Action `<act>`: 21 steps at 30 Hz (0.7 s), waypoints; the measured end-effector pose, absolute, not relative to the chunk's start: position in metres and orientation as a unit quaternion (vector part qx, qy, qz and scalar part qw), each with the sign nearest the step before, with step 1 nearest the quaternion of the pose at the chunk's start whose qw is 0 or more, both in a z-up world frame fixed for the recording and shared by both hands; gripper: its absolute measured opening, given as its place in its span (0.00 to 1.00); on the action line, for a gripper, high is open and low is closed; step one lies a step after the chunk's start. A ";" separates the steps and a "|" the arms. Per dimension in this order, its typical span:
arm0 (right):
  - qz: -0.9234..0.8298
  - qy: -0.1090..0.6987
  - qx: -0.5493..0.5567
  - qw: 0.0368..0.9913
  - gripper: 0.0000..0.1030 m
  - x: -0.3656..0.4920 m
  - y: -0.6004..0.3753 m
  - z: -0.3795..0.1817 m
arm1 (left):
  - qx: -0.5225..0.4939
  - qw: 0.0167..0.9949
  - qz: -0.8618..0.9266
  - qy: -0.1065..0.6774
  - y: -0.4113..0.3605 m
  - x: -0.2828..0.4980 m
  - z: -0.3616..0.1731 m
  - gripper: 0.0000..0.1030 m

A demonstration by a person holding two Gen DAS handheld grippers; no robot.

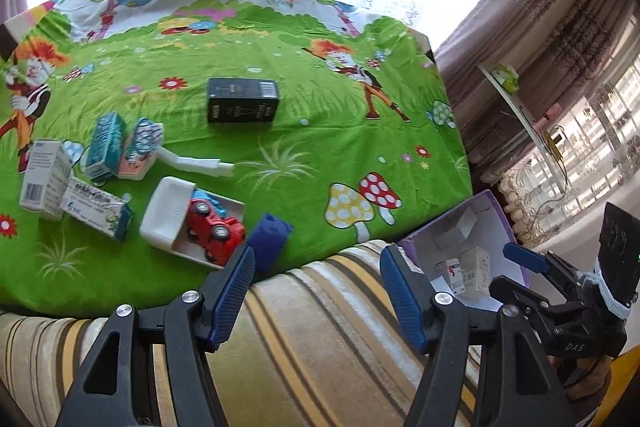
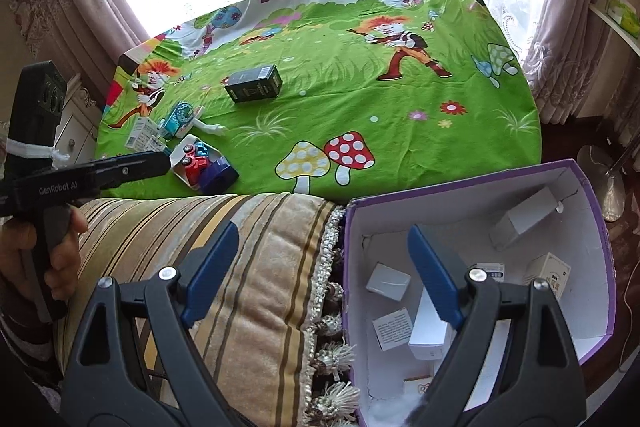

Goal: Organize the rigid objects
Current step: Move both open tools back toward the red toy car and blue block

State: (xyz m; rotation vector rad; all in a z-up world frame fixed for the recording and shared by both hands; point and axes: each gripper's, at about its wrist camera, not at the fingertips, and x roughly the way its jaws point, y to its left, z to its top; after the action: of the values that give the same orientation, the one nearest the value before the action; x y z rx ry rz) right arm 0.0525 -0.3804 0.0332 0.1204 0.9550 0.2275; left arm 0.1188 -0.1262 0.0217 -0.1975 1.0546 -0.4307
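A black box [image 1: 242, 100] lies mid-table on the green cartoon cloth [image 1: 320, 131]; it also shows in the right wrist view [image 2: 253, 83]. At the left are several small cartons [image 1: 96, 179], a white tray [image 1: 168, 215] holding a red toy truck [image 1: 214, 229], and a blue block [image 1: 269, 235]. A purple box [image 2: 472, 183] with a white inside holds several small cartons [image 2: 388, 282]. My left gripper [image 1: 316, 291] is open and empty over a striped cushion, near the blue block. My right gripper [image 2: 324, 275] is open and empty, its right finger above the purple box.
A striped cushion [image 2: 256, 259] with a tasselled edge lies between the table and me. Curtains and a bright window stand behind the table. A shelf [image 1: 516, 99] is at the right. The left gripper's body [image 2: 80, 175] shows in the right wrist view.
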 end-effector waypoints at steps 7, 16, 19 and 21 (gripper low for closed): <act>0.133 0.469 0.019 0.873 0.86 0.074 -0.352 0.033 | -0.143 0.819 -0.136 0.539 -0.081 0.144 -0.001 0.64; 0.163 0.472 -0.011 0.867 0.86 0.089 -0.318 0.033 | -0.203 0.774 -0.095 0.592 -0.061 0.169 -0.036 0.64; 0.170 0.472 -0.013 0.865 0.86 0.090 -0.312 0.033 | -0.197 0.777 -0.092 0.591 -0.065 0.175 -0.034 0.64; 0.173 0.472 -0.015 0.864 0.86 0.092 -0.309 0.033 | -0.194 0.775 -0.091 0.594 -0.069 0.179 -0.035 0.64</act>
State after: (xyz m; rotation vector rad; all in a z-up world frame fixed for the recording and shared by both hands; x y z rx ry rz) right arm 0.0915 -0.3090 0.0327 -0.0317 0.9902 0.3627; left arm 0.1787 -0.0694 -0.0348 -0.4203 1.2868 -0.1973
